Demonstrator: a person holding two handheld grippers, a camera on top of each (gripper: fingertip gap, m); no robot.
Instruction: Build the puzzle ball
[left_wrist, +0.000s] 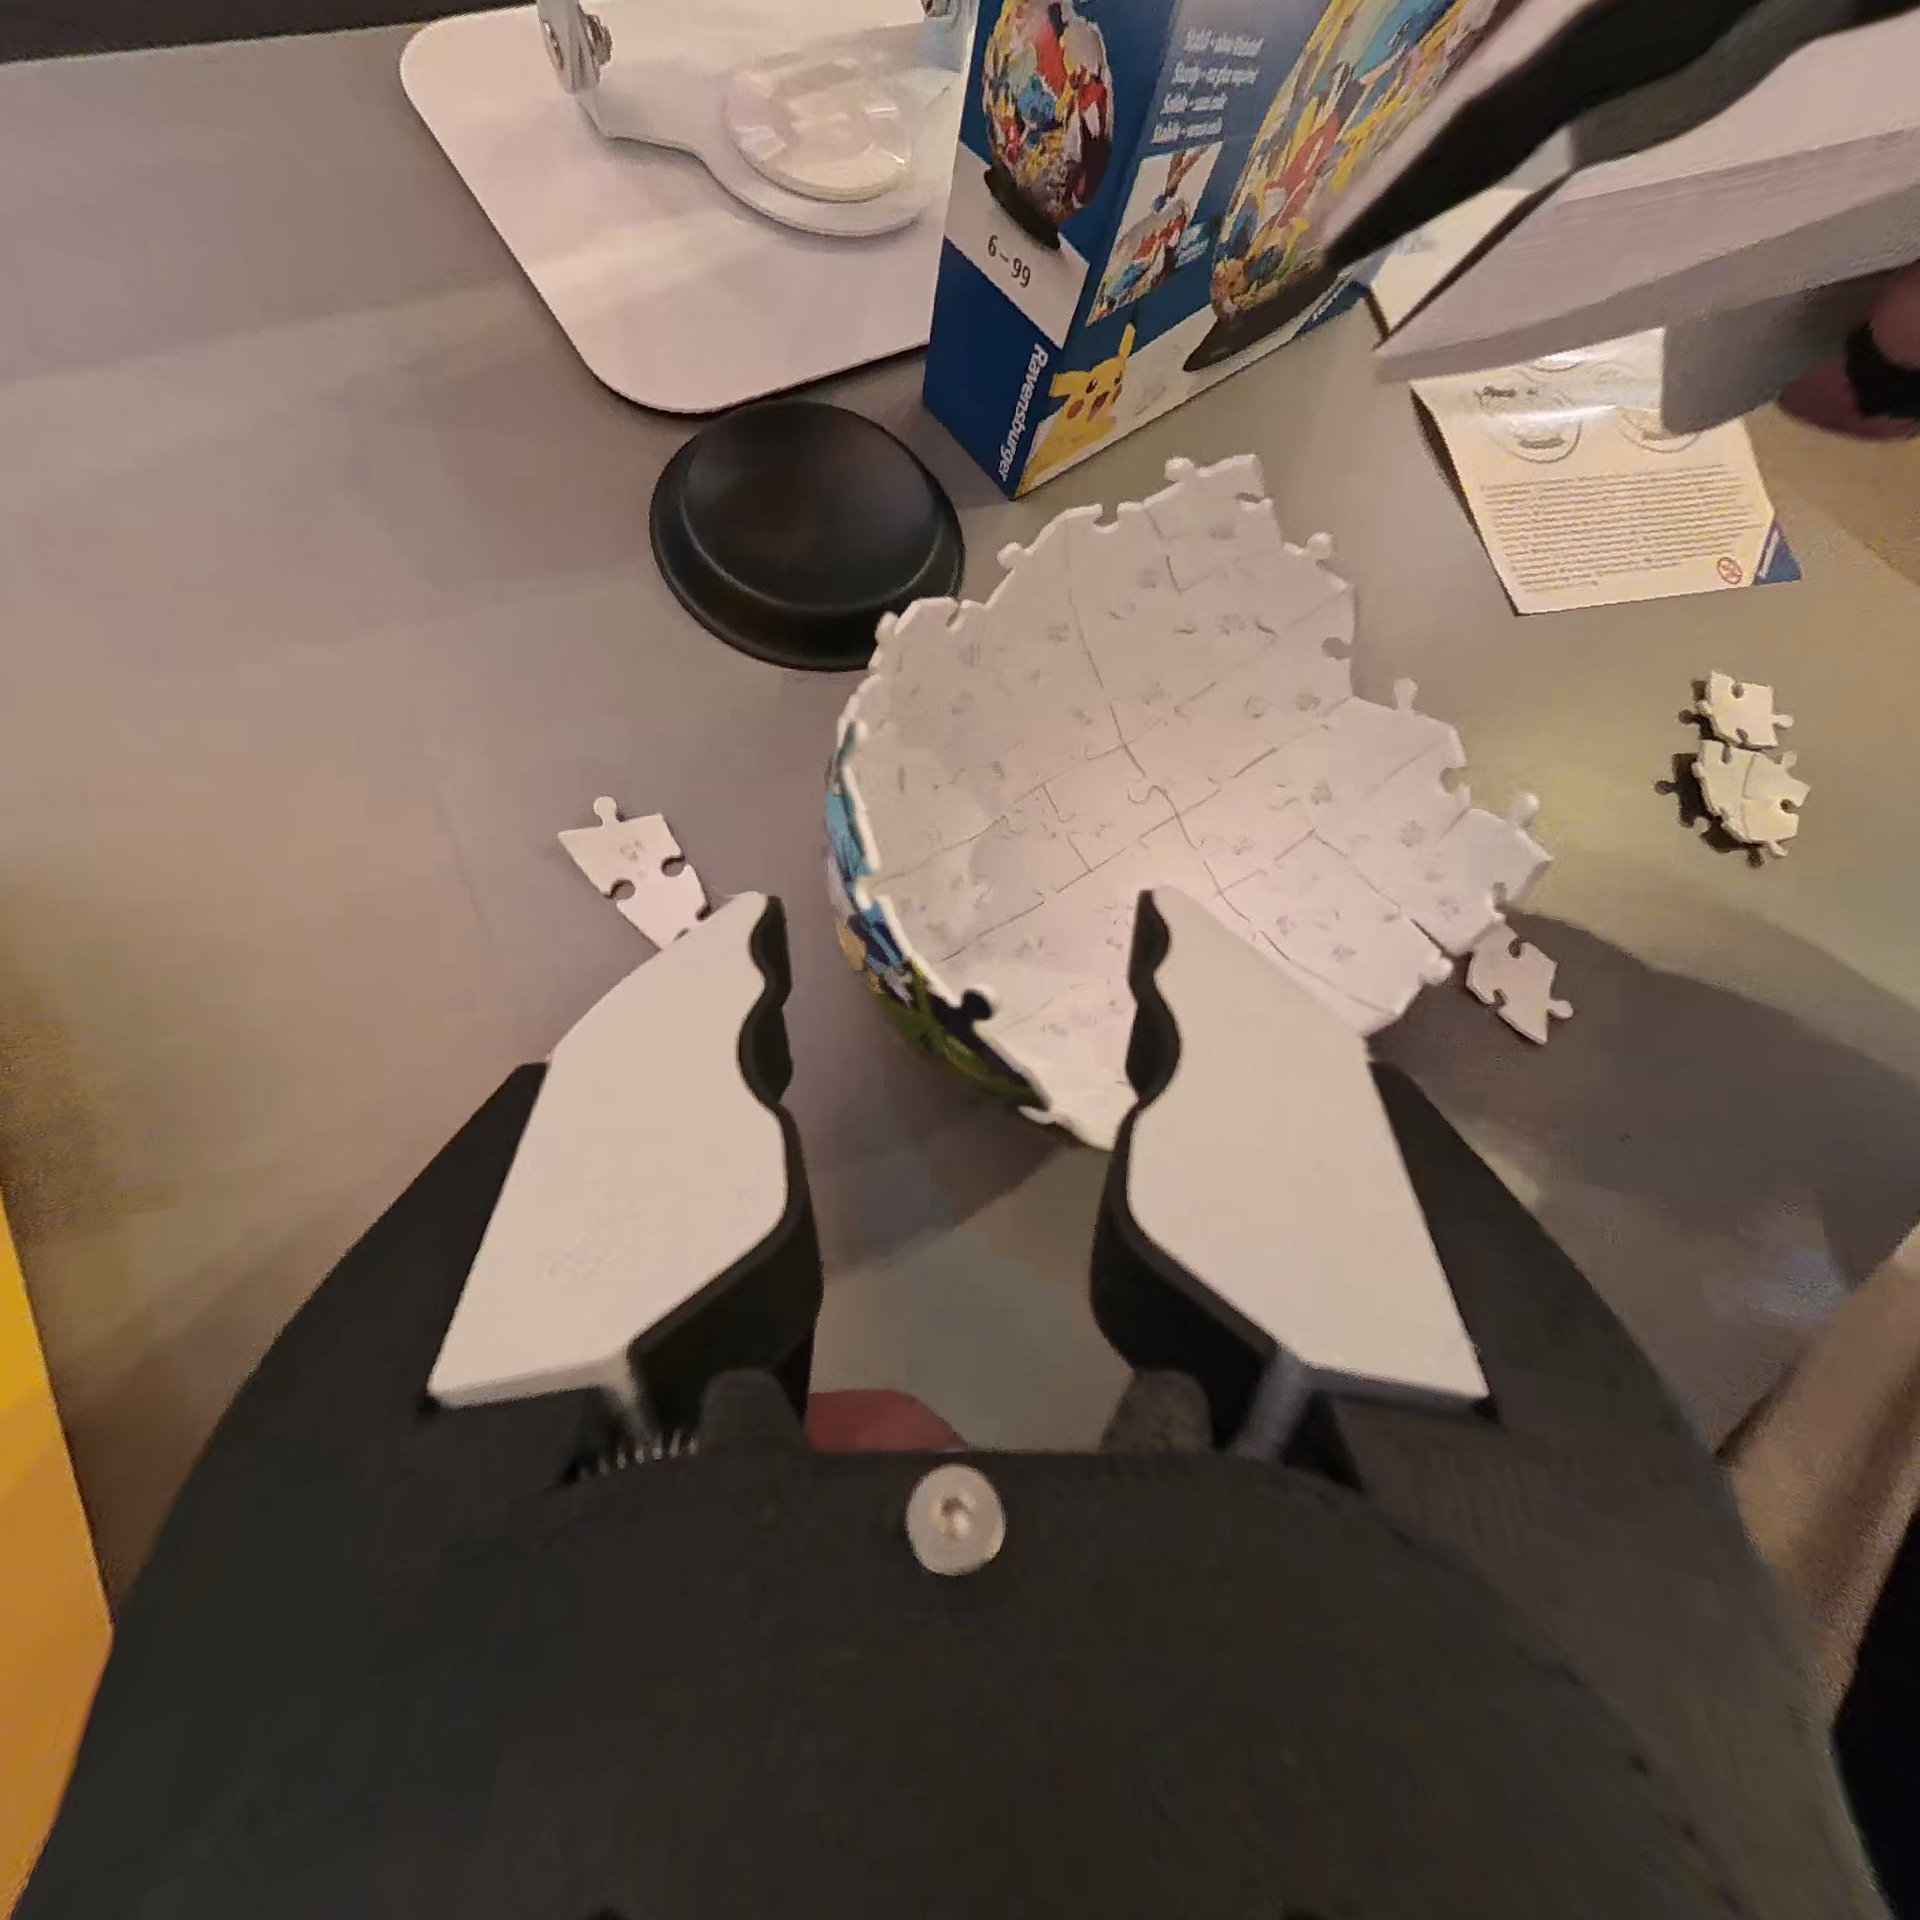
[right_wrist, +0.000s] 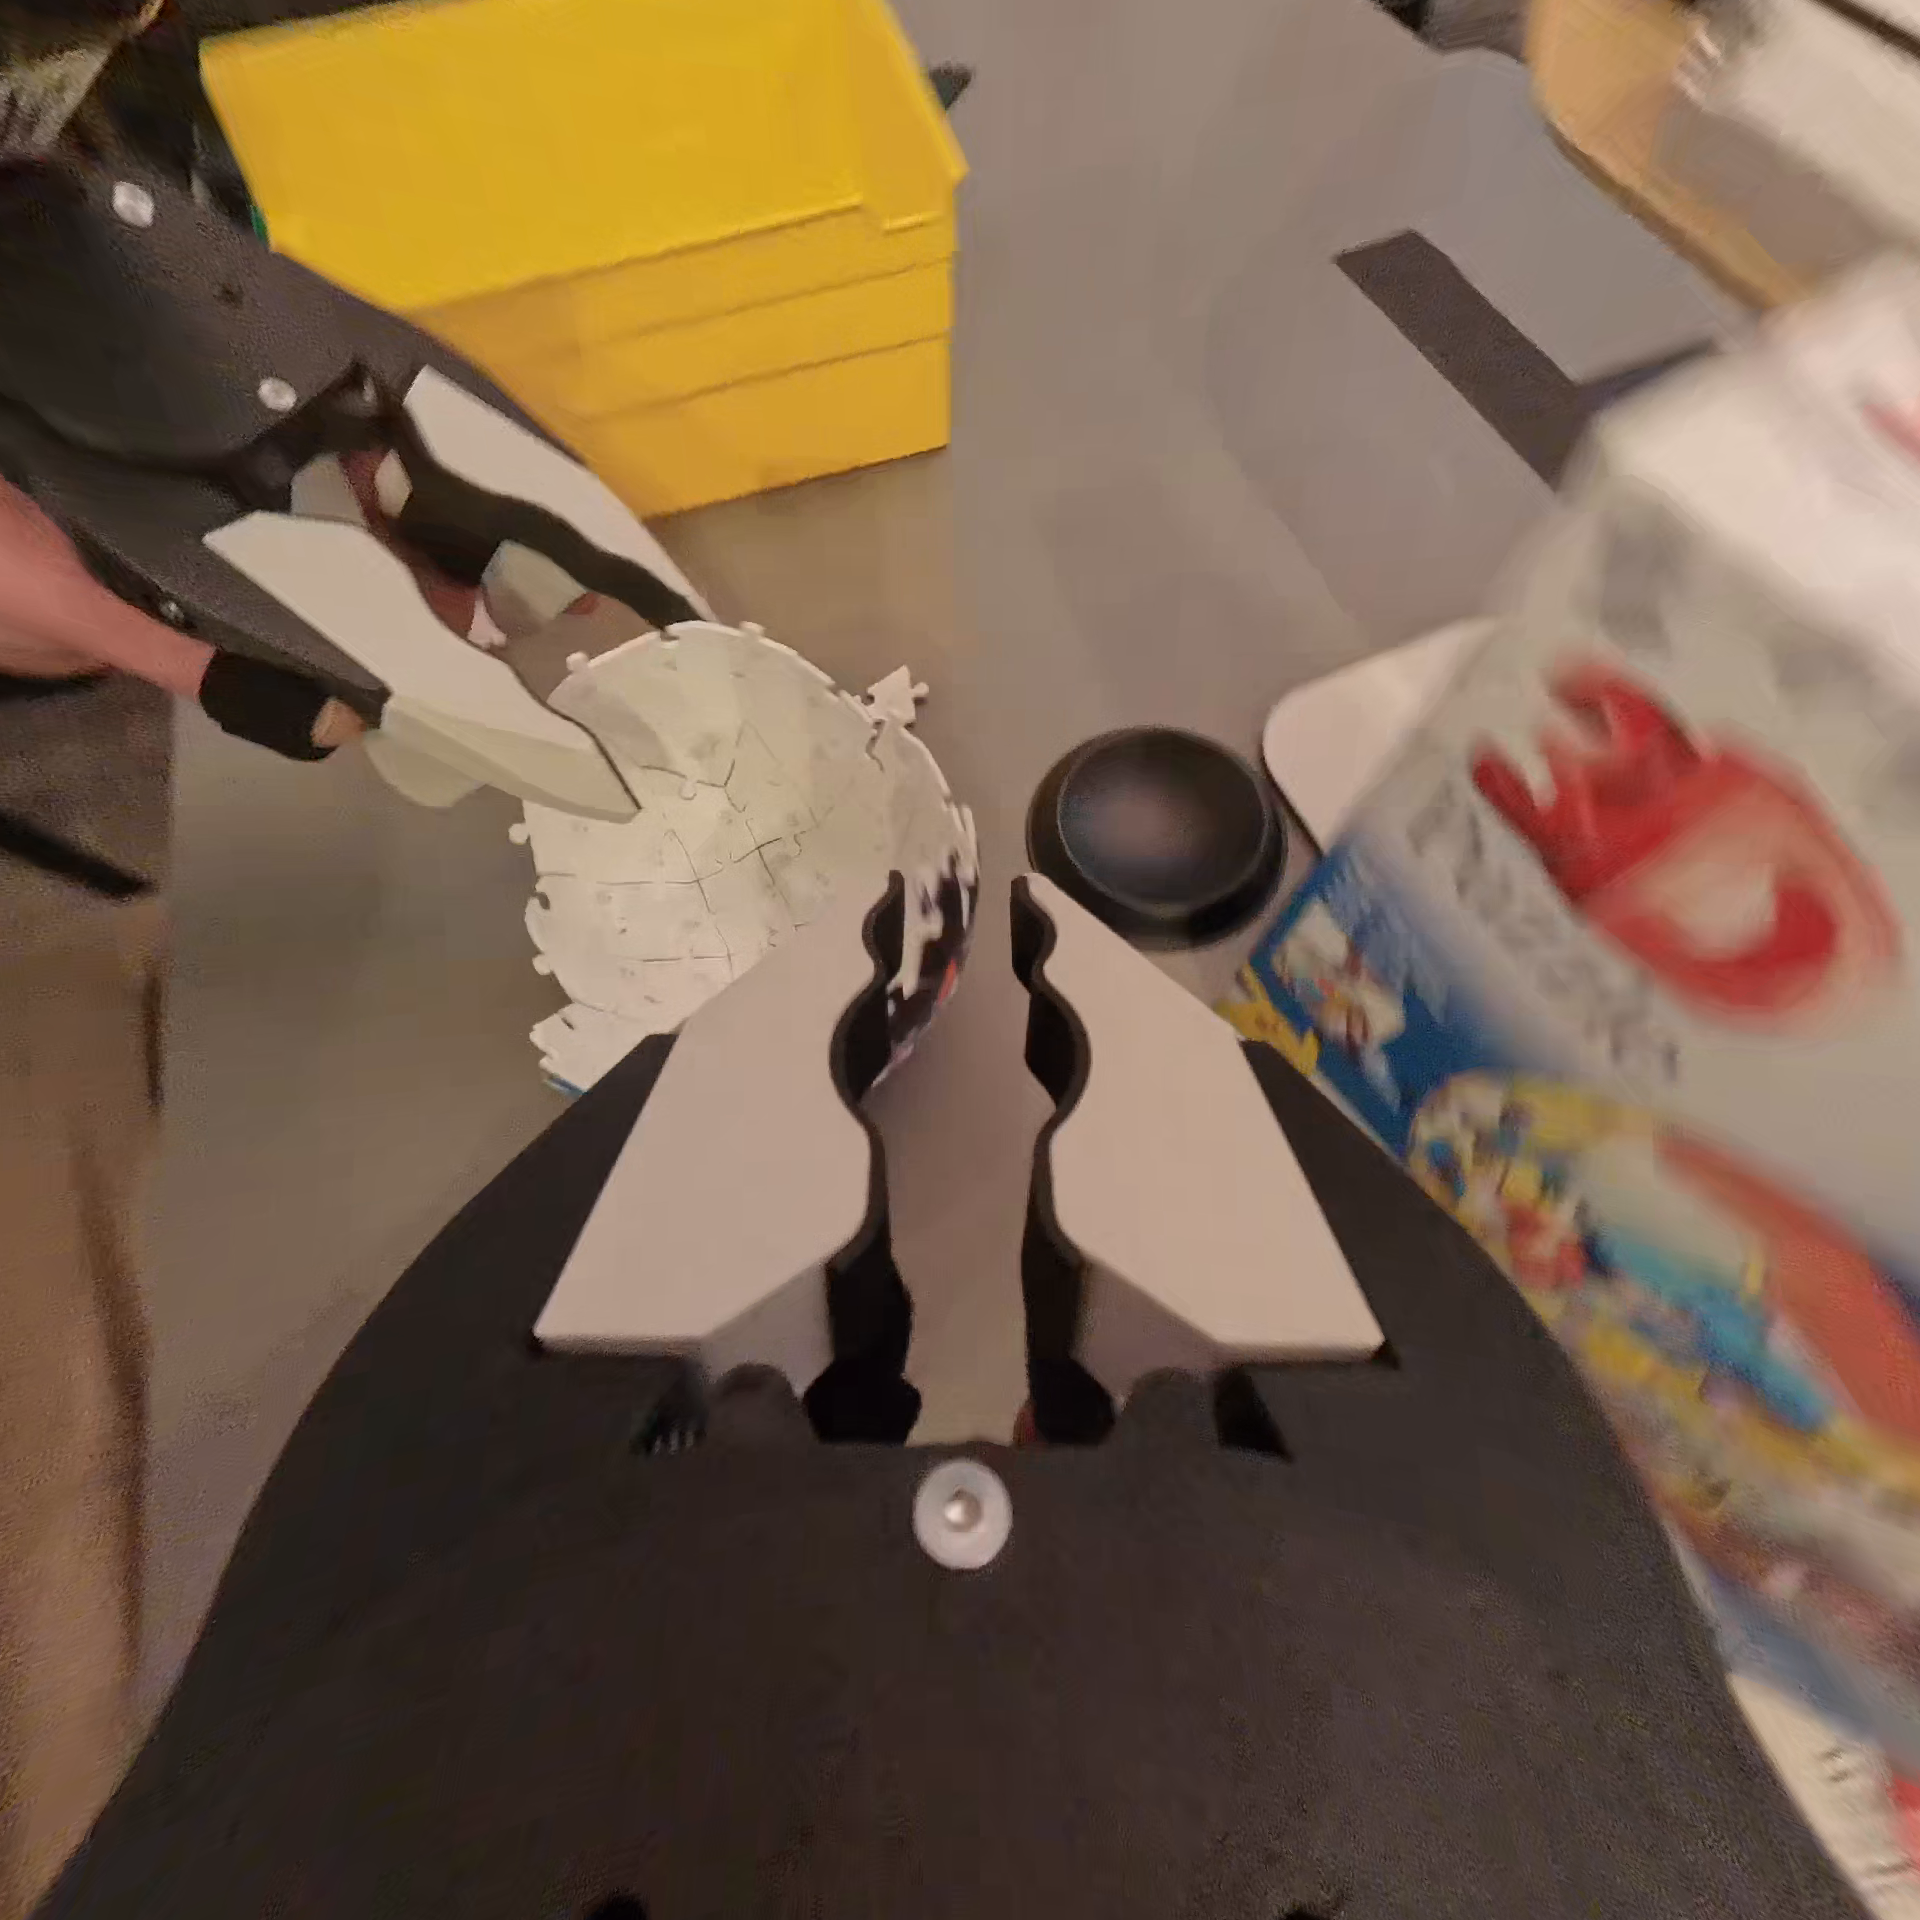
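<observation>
The half-built puzzle ball (left_wrist: 1143, 769) lies on the grey table like a bowl, white inside up, coloured print outside. It also shows in the right wrist view (right_wrist: 727, 831). My left gripper (left_wrist: 958, 914) is open, one finger outside the shell's near wall and one over its inside, gripping nothing. It also shows in the right wrist view (right_wrist: 655, 717). My right gripper (right_wrist: 958, 894) is empty, its jaws a narrow gap apart, just right of the ball and short of the black round stand (right_wrist: 1153, 821). Loose white pieces lie left (left_wrist: 634, 868) and right (left_wrist: 1517, 977) of the shell.
The blue puzzle box (left_wrist: 1091, 260) stands behind the ball, the stand (left_wrist: 805, 530) to its left. A leaflet (left_wrist: 1621, 499) and a few joined pieces (left_wrist: 1745, 779) lie at the right. A white base plate (left_wrist: 623, 208) sits far left. A yellow bin (right_wrist: 623, 260) stands beyond.
</observation>
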